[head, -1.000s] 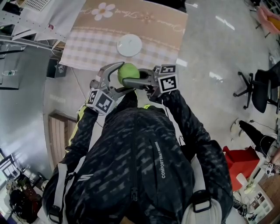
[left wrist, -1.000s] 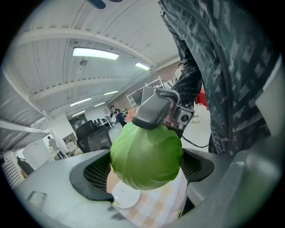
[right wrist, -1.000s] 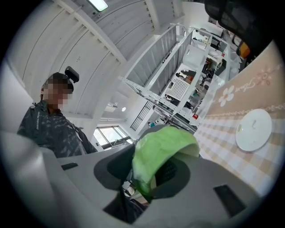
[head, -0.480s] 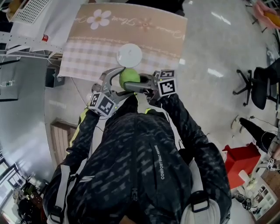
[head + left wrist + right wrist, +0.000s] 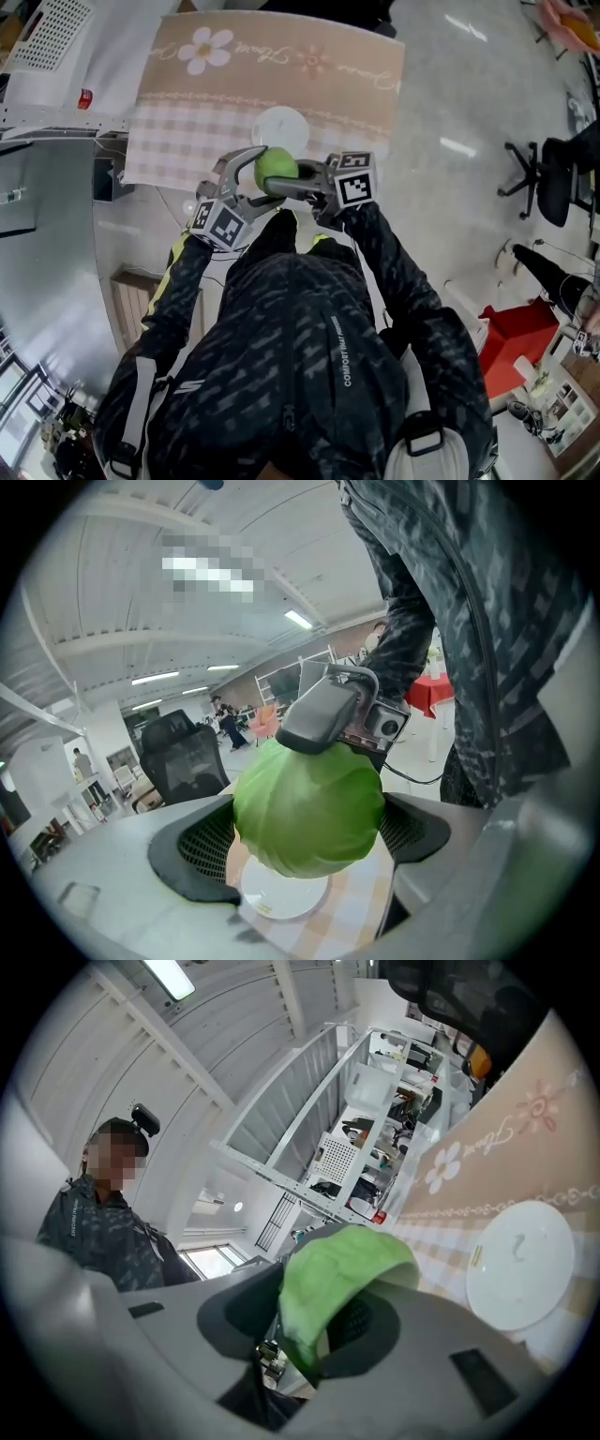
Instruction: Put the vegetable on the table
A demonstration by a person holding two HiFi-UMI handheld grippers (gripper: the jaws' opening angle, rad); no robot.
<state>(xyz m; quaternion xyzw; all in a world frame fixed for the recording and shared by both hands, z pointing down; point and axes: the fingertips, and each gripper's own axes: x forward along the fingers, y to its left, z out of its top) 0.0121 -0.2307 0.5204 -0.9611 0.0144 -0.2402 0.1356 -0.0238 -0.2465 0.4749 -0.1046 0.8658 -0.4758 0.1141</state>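
Cabbage (image 5: 276, 166) is hanging in the air between both tools, over the near edge of the counter (image 5: 155, 150), just short of the white plate (image 5: 281, 124). It is not touching the cloth (image 5: 309, 84) yet. Left tool (image 5: 309, 841) is clamping it side to side, black mesh pads (image 5: 202, 841) pressing into both flanks. Right tool (image 5: 323, 1326) is gripping it too, crosswise, at abt half span, w/ one jaw lying over the top of the head.

Risks (my judgement):
- Head is round and the leaves are looking smooth, waxy → could be squirming out of the pads if either grip is easing unevenly.
- Tools are biting at crossed angles. If one is letting go well ahead of the other, the head is prob. twisting in the grip that is left.
- Letting go from height → ball rolling off the near edge to the glossy floor (image 5: 450, 112).
- Coming down on the plate, not bare cloth → plate tipping or skidding. It is looking thin, hard, slick.
- Cloth seems to be overhanging the front edge, so a drag on it could be pulling the plate along.
- In the right gripper view an outer leaf is looking loose. A pad catching only that leaf could be peeling it off.

Materials: cabbage is pale green, veined, a tight firm-looking ball. Cloth is soft, beige w/ daisy print, checked band nearest. Tool bodies are grey matte plastic.
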